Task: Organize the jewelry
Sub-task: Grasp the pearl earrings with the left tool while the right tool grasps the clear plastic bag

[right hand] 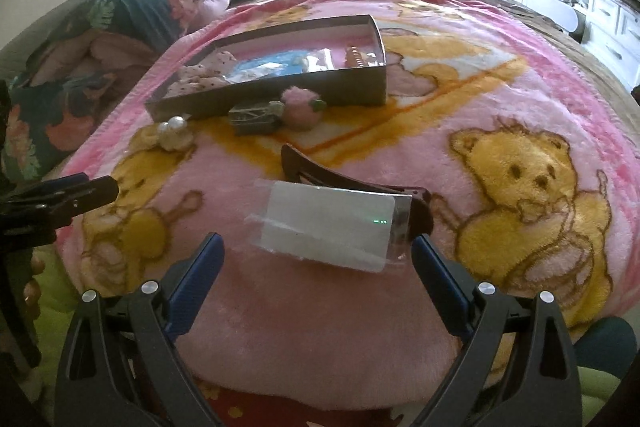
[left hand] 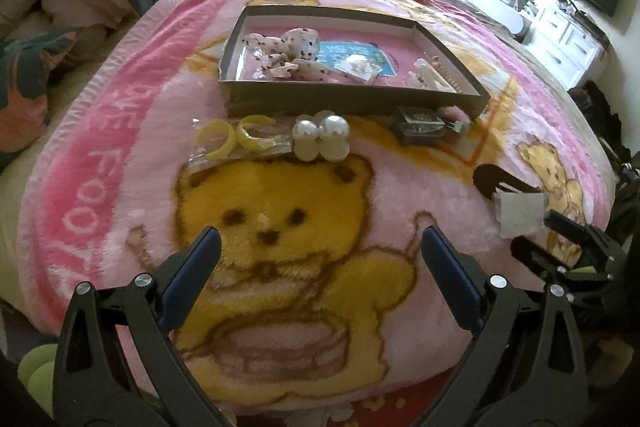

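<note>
A pink blanket [left hand: 132,163] printed with yellow bears covers the bed, and everything lies on it. Largest on it is a shallow cardboard box [left hand: 344,97], toward the far side; inside sit a speckled fabric bow [left hand: 288,53] at its left, a small white piece in a clear packet [left hand: 358,65] in the middle, and a white hair claw [left hand: 424,77] at its right. Just in front of the box's near wall lie a pair of yellow rings in clear wrap [left hand: 236,139] at the left, a pearl hair clip [left hand: 320,139] beside them, a small clear case [left hand: 420,127] to the right, and a pink pompom [right hand: 300,105] beside that case. Nearer and to the right lies a dark brown hair clip [right hand: 340,179] with a white card in a clear sleeve [right hand: 332,229] over its near end. The right gripper [right hand: 316,251] has its jaws wide open, empty, the card just ahead between the fingertips. The left gripper [left hand: 320,247] hangs over the big bear print, jaws wide apart, holding nothing
</note>
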